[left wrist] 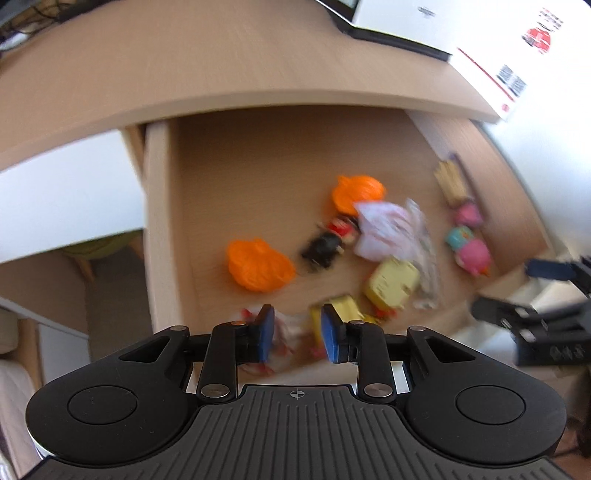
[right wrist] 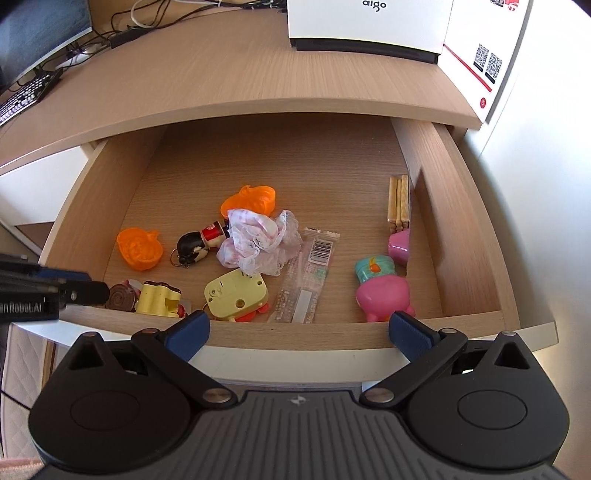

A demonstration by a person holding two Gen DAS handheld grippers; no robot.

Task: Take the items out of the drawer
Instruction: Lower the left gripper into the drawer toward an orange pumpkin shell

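Observation:
The wooden drawer stands pulled out under the desk. It holds two orange pumpkin moulds, a doll keychain, a lace cloth, a yellow toy, a clear packet, a pink pig toy, a pink cup and biscuit sticks. My right gripper is wide open and empty, just outside the drawer's front wall. My left gripper hovers over the front left corner, above a yellow cake toy, with a narrow gap and nothing held. The left wrist view is blurred.
On the desk top above the drawer stand a white box and a red-and-white carton. A keyboard, a monitor and cables lie at the far left. A white wall borders the drawer's right side.

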